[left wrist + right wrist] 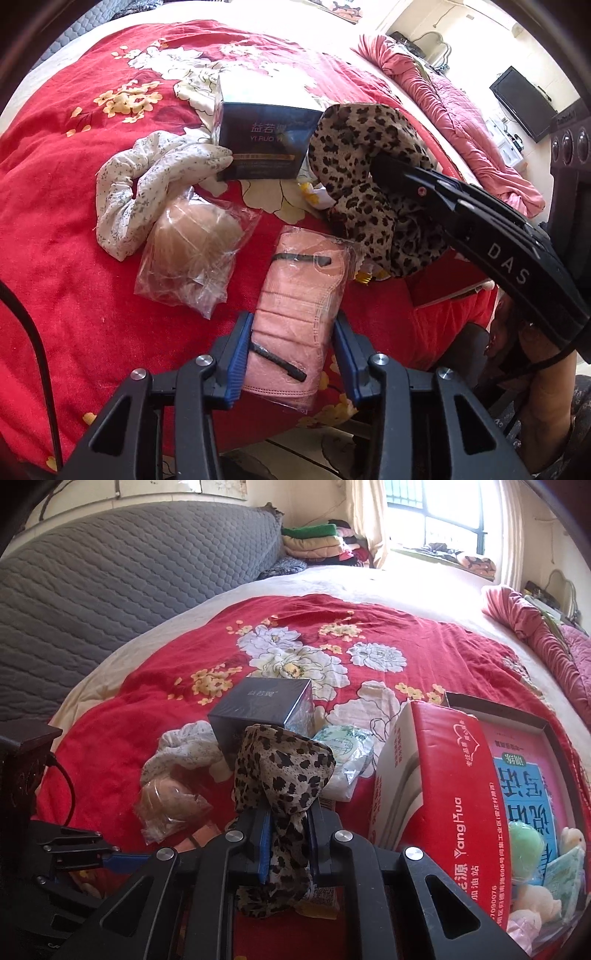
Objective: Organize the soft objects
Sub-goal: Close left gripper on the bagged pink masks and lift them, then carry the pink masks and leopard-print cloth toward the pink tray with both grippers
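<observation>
My right gripper [286,830] is shut on a leopard-print cloth [284,775] and holds it up above the red floral bedspread [155,701]; the cloth also shows in the left wrist view [362,177]. My left gripper [293,343] is open, its blue pads on either side of a pink pack of masks in clear plastic [299,314] lying on the bedspread. A white floral cloth [147,192] and a tan item in a clear bag [192,251] lie to the left.
A dark box [262,144] stands behind the cloths. A red open carton [461,794] at the right holds a green ball [524,842] and soft toys. A white-green tissue pack [347,753] lies by the carton. A pink quilt [461,122] lies far right.
</observation>
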`<move>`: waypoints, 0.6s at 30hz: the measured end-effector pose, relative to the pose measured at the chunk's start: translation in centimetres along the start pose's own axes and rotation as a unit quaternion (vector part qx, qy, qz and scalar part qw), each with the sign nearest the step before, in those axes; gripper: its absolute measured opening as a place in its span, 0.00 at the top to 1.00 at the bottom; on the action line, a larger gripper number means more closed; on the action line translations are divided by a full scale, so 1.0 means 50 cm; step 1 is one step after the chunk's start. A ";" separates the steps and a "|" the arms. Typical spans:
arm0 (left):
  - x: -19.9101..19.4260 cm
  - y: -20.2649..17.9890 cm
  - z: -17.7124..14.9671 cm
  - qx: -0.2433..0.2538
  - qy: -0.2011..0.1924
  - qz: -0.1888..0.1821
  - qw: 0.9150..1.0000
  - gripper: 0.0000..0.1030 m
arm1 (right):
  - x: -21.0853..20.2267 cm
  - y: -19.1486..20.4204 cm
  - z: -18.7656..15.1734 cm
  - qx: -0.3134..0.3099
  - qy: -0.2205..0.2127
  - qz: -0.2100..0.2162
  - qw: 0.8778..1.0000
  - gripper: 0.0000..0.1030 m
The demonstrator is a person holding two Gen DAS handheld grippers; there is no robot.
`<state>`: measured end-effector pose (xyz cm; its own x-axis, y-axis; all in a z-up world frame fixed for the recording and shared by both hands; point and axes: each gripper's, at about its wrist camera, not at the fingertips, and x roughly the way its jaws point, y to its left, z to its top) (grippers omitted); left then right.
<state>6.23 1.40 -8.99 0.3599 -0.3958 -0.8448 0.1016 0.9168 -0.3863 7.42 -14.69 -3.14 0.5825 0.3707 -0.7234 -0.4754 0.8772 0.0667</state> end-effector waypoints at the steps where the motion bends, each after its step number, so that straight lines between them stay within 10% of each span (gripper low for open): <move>1: -0.002 -0.005 0.001 0.001 -0.003 0.002 1.000 0.59 | -0.004 0.000 0.001 0.000 -0.001 0.002 1.000 0.85; 18: -0.046 -0.039 -0.024 0.029 -0.031 0.045 0.998 0.59 | -0.051 -0.010 0.001 0.004 -0.021 0.001 1.000 0.85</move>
<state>4.08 0.47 -6.73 0.4267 -0.3087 -0.8501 0.1196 0.9510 -0.2853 6.20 -16.07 -1.32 0.6086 0.3846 -0.6941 -0.4720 0.8786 0.0730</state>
